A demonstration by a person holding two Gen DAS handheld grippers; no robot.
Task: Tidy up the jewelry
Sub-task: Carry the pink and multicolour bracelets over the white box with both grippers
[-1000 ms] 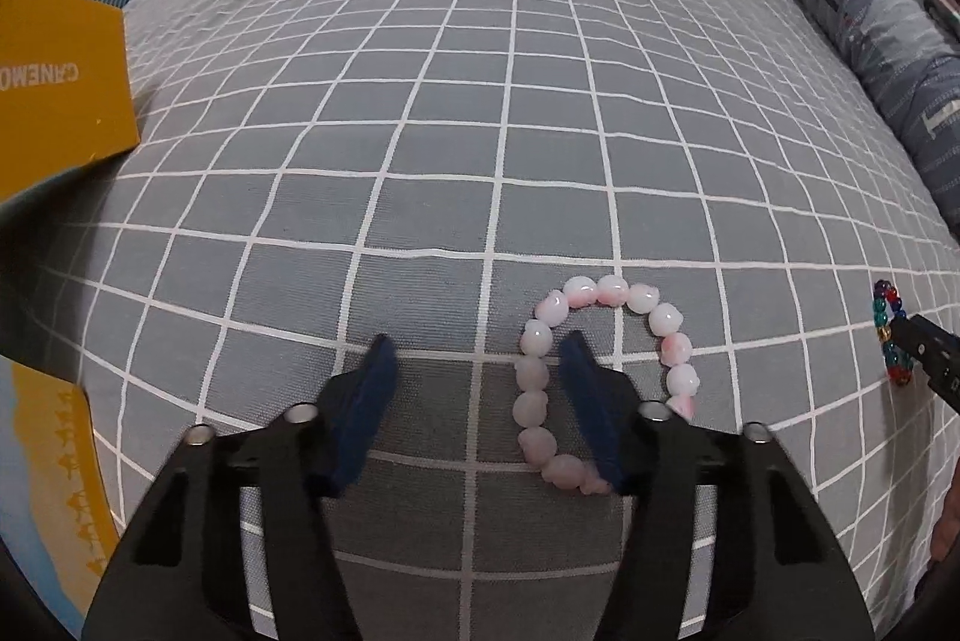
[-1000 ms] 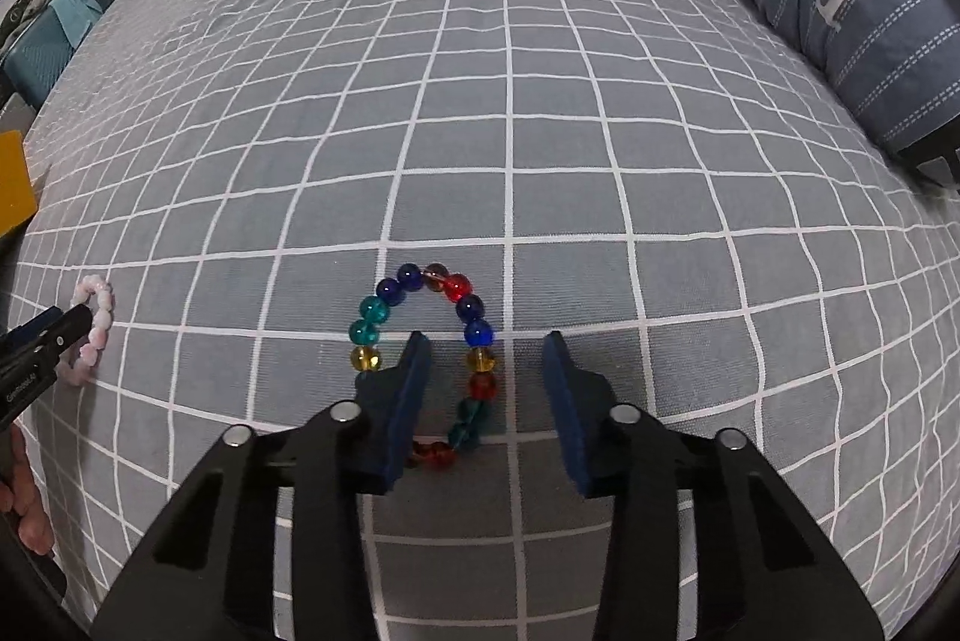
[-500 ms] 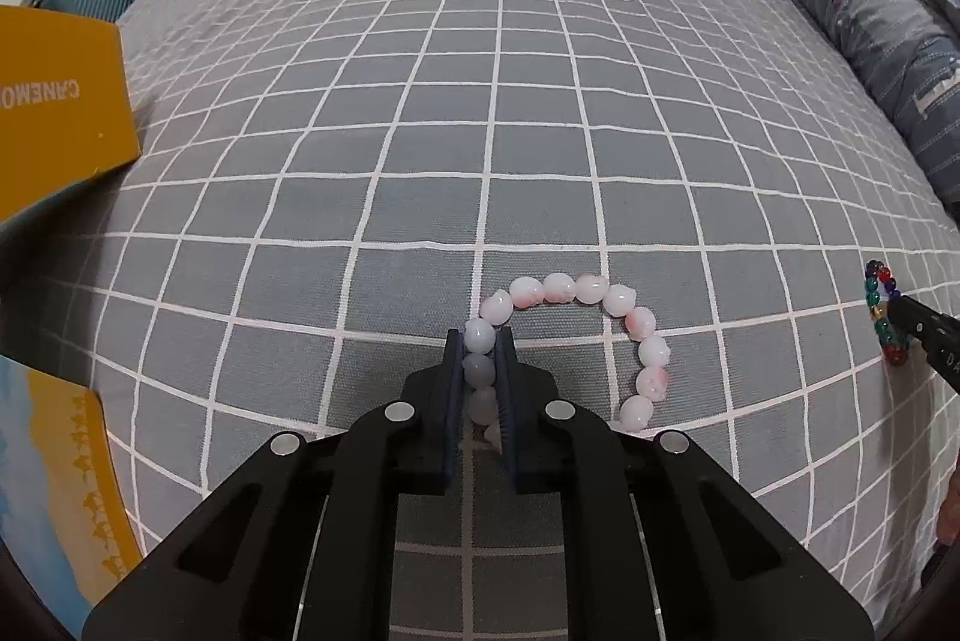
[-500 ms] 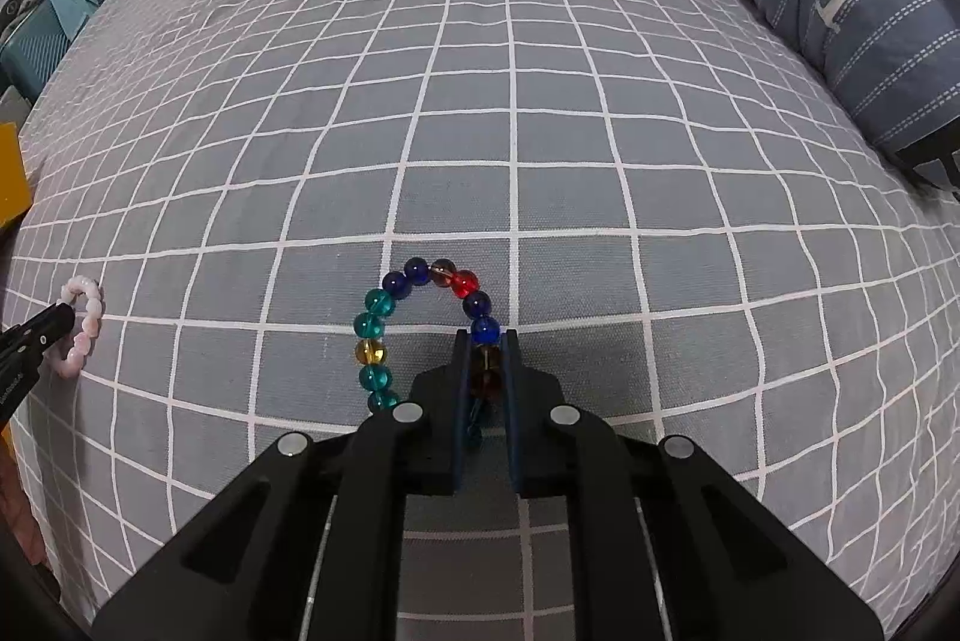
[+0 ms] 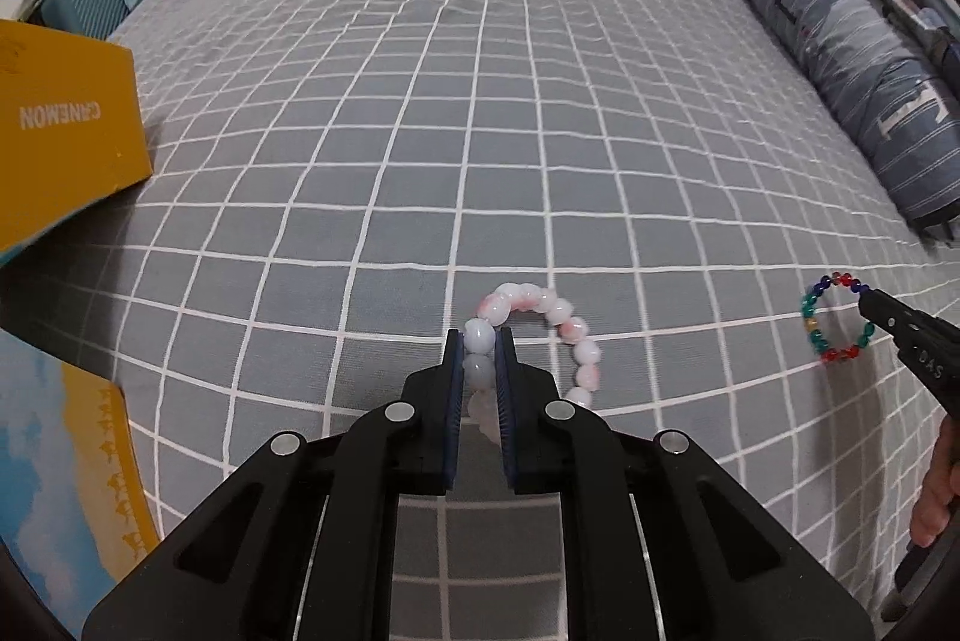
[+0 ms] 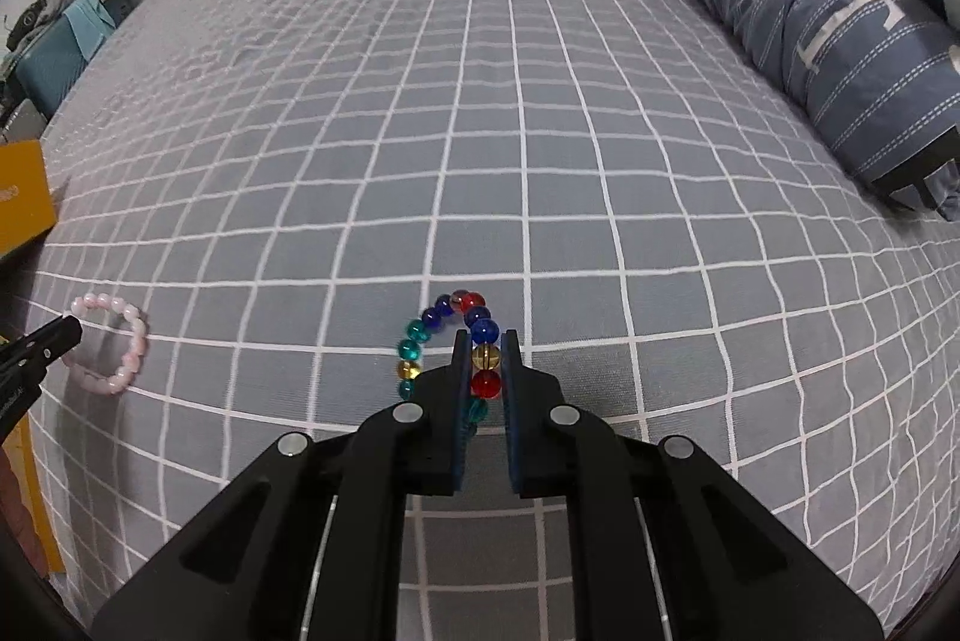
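On the grey checked bedsheet (image 5: 540, 101), my left gripper (image 5: 480, 341) pinches the pink bead bracelet (image 5: 558, 311) and my right gripper (image 6: 485, 341) clamps the multicoloured bead bracelet (image 6: 420, 335), each hanging off the sheet, ready to carry, I judge.

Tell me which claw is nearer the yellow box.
Left. The left claw, shut on the pink bracelet, sits closer to the yellow box; the right claw, shut on the colored bracelet, is farther right.

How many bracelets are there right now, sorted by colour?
Pink bracelet: 1, pinched in the left gripper
Multicoloured bracelet: 1, pinched in the right gripper
Total: 2
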